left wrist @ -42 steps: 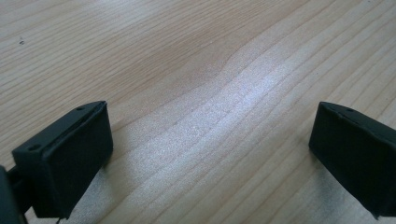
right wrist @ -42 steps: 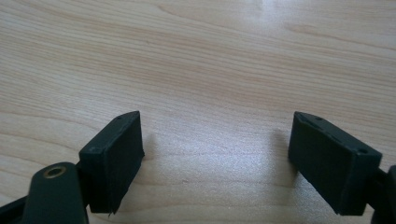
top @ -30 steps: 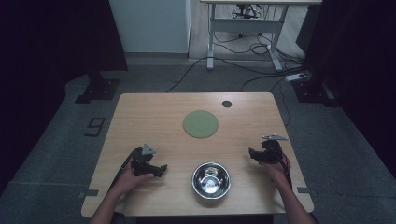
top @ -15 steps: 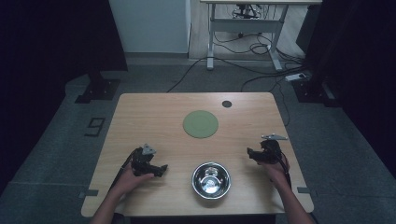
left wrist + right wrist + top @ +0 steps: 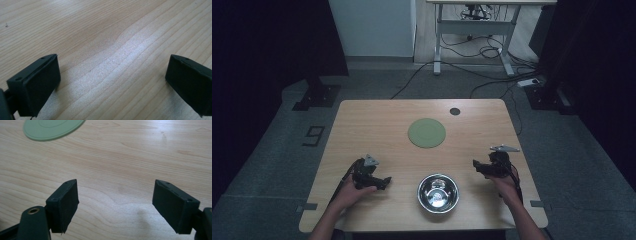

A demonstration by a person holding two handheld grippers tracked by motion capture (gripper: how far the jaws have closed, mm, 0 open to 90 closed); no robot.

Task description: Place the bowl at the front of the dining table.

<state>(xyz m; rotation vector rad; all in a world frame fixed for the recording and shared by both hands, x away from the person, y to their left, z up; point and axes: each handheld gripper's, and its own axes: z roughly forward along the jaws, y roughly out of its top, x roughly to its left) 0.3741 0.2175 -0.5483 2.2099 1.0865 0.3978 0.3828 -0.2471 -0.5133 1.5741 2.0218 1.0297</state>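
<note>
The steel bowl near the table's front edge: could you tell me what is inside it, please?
The steel bowl looks empty: the high view shows bare shiny metal with reflections. Whatever lies beneath it on the table is covered.

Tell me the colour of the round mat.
Pale green mat, clearest in the high view.

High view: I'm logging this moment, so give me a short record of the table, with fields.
table: light wood
steel bowl: near edge, between the grippers
green disc: flat, table middle
left gripper: jaws open, holding nothing, left of bowl
right gripper: jaws open, holding nothing, right of bowl
</note>
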